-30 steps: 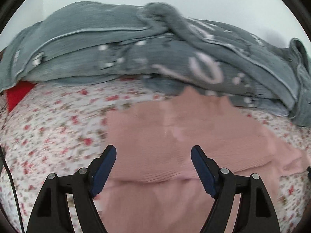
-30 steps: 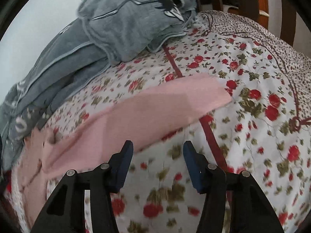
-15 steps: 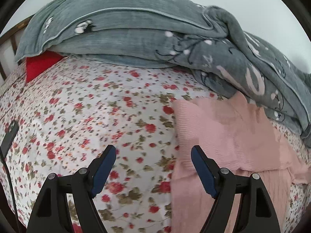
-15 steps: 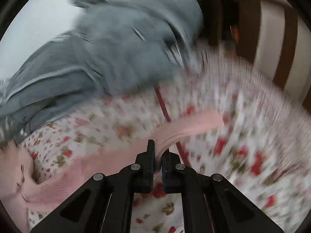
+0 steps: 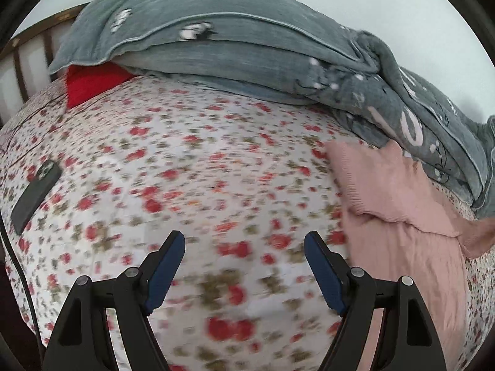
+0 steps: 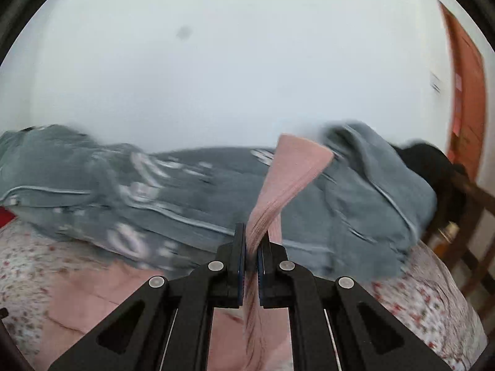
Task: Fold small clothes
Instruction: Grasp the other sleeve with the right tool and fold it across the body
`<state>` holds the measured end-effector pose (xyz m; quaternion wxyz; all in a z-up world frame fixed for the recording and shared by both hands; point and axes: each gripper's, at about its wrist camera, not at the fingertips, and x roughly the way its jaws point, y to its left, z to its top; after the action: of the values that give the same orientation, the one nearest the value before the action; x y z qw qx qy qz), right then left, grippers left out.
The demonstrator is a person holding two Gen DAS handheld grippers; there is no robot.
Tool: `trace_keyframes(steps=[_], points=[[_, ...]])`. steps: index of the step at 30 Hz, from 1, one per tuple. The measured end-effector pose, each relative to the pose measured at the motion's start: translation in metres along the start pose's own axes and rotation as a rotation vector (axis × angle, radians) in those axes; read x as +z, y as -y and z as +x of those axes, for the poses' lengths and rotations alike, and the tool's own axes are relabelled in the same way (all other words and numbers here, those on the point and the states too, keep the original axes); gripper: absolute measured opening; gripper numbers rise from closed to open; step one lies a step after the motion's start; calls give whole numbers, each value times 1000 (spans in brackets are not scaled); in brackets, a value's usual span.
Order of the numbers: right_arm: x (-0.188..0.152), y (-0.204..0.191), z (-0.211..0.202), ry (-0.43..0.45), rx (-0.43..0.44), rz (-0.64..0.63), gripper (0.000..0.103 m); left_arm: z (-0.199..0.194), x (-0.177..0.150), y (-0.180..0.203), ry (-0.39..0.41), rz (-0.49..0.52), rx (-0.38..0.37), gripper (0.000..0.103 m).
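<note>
A pink knit garment (image 5: 399, 213) lies on the floral bedspread (image 5: 185, 170) at the right of the left wrist view, one part folded over itself. My left gripper (image 5: 244, 247) hangs open over bare bedspread to the left of it, nothing between its blue pads. In the right wrist view my right gripper (image 6: 253, 244) is shut on a sleeve of the pink garment (image 6: 287, 179), lifted off the bed; the sleeve end sticks up past the fingertips. More of the garment's pink cloth (image 6: 92, 296) lies below.
A heaped grey blanket (image 5: 247, 49) runs along the far side of the bed against a white wall. A dark phone (image 5: 35, 194) and a cable lie at the left. A red cloth (image 5: 89, 83) peeks from under the blanket. Wooden bed frame (image 6: 464, 216) at right.
My right gripper closed on the pink sleeve and rose with it, tilting up toward the wall. My left gripper slid left off the garment onto bare bedspread, still open.
</note>
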<state>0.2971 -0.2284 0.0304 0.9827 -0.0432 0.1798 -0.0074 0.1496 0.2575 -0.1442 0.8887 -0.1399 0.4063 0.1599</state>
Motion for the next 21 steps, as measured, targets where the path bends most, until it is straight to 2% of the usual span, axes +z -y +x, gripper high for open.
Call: trace_keyframes(steps=[5,9,12,15,18,21], points=[[18,-114,2,20,146,-112,6,-6,-11,-49,10,-84,-28,78],[8,-189,20,-17,262,-191,6,-7,-21,-74,18,-121,-34,78],[-19,-242,39,-88,353,-260,6,-5,-27,-85,13,-138,-38,78],[-61,-285,59,-178,436,-306,6,-1,-32,-95,-2,-150,-40,78],[-104,-320,73,-248,460,-365,6,1,-31,-98,-11,-136,-32,78],[-141,-337,84,-341,481,-398,7,0,-29,-101,-5,-128,-33,78]])
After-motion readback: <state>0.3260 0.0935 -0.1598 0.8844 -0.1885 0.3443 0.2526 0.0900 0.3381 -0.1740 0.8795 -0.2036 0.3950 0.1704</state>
